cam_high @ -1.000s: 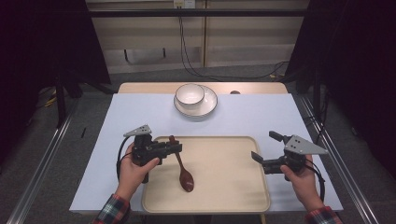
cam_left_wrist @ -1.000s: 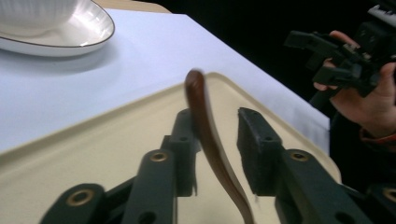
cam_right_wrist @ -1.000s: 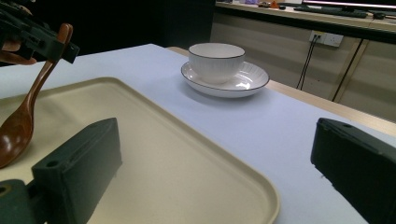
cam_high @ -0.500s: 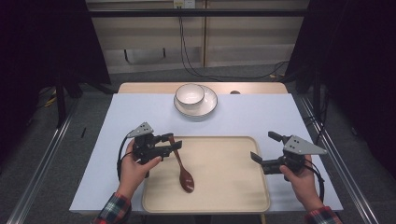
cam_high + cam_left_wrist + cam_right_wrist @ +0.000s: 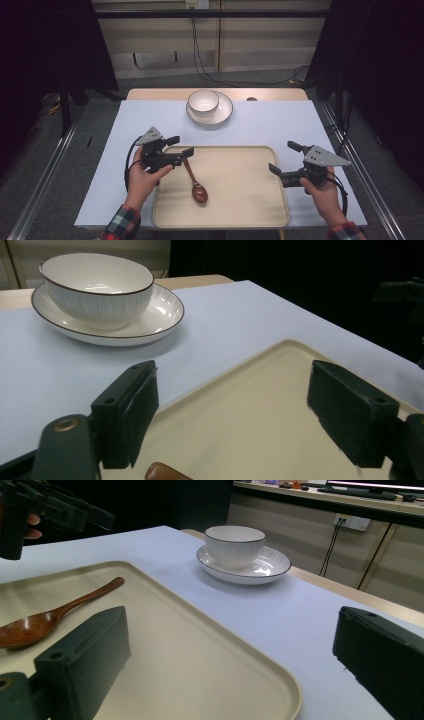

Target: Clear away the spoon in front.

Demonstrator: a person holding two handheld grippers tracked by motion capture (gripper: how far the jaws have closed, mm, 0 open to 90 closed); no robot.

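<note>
1. Since the earlier frames, the left gripper (image 5: 181, 145) has just been opening its jaws; the spoon (image 5: 195, 181) handle that sat between them now lies free on the tray (image 5: 240, 200), and neither hand has shifted.
2. Left gripper: jaws spread wide, nothing pinched. In the left gripper view the pads (image 5: 131, 410) stand well apart over the tray's near corner, with the spoon's handle tip (image 5: 165, 472) just below and between them, touching neither.
3. Spoon: it rests flat in the tray, handle end just under the left gripper's jaws, bowl end pointing away from that gripper toward the person. From the right gripper (image 5: 281, 159) it lies well apart, across the tray; the right gripper view shows it beyond the left-hand jaw (image 5: 47, 618).
4. Bowl (image 5: 203, 101) on plate (image 5: 221, 116): ahead of both grippers at the far side of the table (image 5: 280, 122), nearer the left gripper's line than the right's. Both stand clear of the tray.
5. Right gripper: jaws spread, nothing between them. It hovers at the tray's right edge, pointing inward over the tray, held in the right hand (image 5: 320, 192).
</note>
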